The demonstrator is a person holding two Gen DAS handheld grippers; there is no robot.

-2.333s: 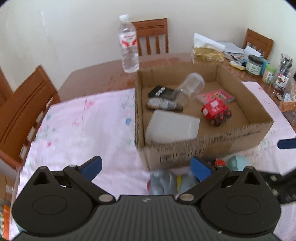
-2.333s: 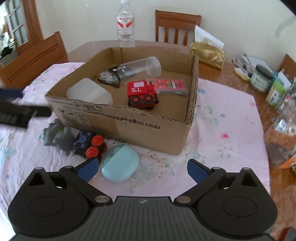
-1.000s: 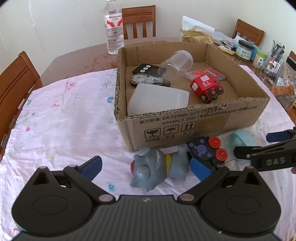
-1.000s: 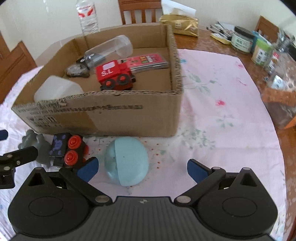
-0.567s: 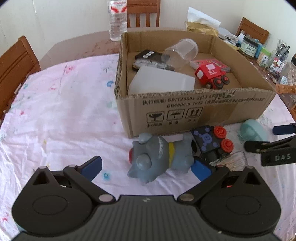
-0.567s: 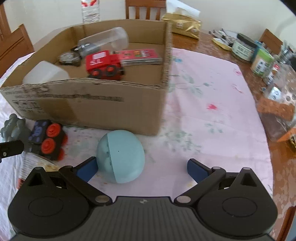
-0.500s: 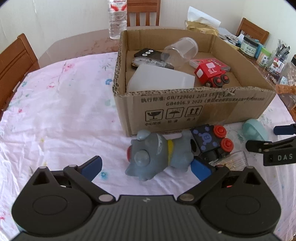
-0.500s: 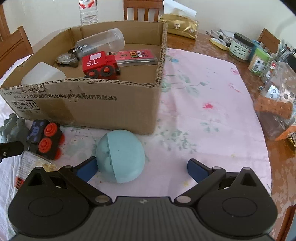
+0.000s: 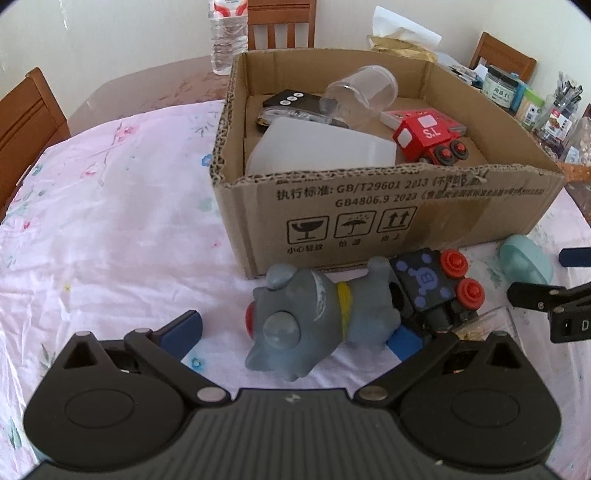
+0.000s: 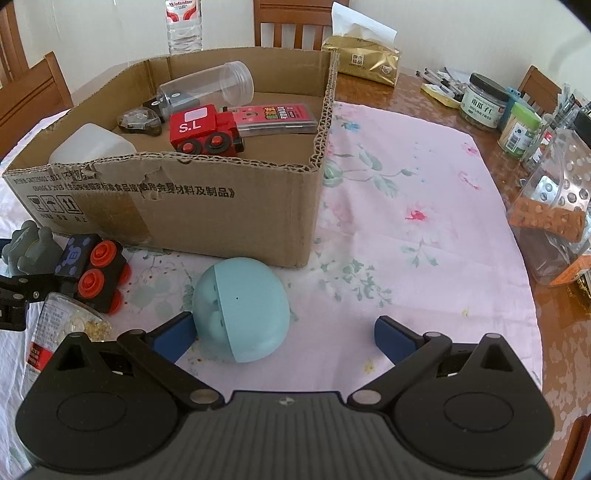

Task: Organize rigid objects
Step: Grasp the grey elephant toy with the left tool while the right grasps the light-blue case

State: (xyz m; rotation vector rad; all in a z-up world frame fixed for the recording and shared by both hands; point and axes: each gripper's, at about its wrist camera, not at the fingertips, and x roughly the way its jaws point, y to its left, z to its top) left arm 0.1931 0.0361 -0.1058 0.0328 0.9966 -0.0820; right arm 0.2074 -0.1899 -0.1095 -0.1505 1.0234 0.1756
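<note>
The red toy truck (image 9: pixel 428 142) and clear plastic jar (image 9: pixel 360 94) are already lying in the brown cardboard box (image 9: pixel 406 218). The grey rubber cat figure (image 9: pixel 310 317), black toy block car (image 9: pixel 436 288) and pale blue egg-shaped case (image 10: pixel 240 308) are waiting on the desk (image 10: pixel 424 206) beside it, both grippers' fingers standing apart and empty: left gripper (image 9: pixel 291 334), right gripper (image 10: pixel 282 334).

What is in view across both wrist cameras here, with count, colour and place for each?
cardboard box: 1, brown, on the tablecloth
red toy truck: 1, red, in the box
clear jar: 1, on its side in the box
white container: 1, in the box
pink case: 1, in the box
grey toy animal: 1, lying in front of the box
black block toy: 1, red knobs, beside the animal
blue egg-shaped case: 1, in front of the box
water bottle: 1, behind the box
left gripper: open
right gripper: open
</note>
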